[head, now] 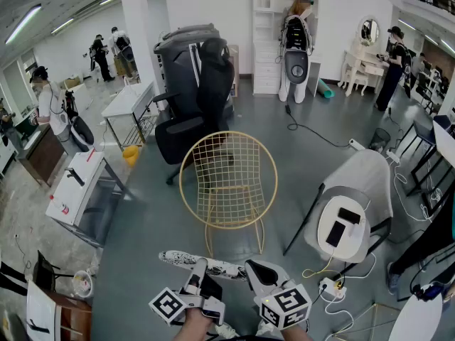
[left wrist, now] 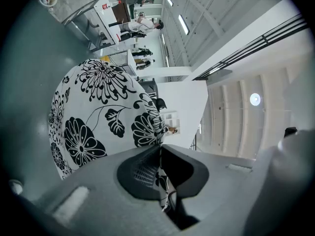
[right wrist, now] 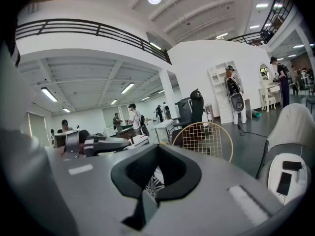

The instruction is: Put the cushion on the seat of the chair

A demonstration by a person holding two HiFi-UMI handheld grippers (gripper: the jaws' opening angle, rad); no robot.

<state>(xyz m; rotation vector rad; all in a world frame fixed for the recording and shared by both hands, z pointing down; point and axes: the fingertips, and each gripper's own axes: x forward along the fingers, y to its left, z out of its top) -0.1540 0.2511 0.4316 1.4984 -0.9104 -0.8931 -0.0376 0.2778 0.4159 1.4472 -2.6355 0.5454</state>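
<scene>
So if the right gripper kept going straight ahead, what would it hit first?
Most likely the gold wire chair, standing just ahead of the right gripper, which is shut on the cushion. Nothing shows between them, though depth is hard to judge.

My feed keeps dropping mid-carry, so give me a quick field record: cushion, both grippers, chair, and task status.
cushion: white with black floral print, held off the floor, low in front of the person
left gripper: shut on the cushion's edge
right gripper: shut on the cushion, printed fabric between its jaws
chair: gold wire chair, straight ahead beyond the cushion, upright
chair seat: no cushion on it
task status: cushion not yet placed
</scene>
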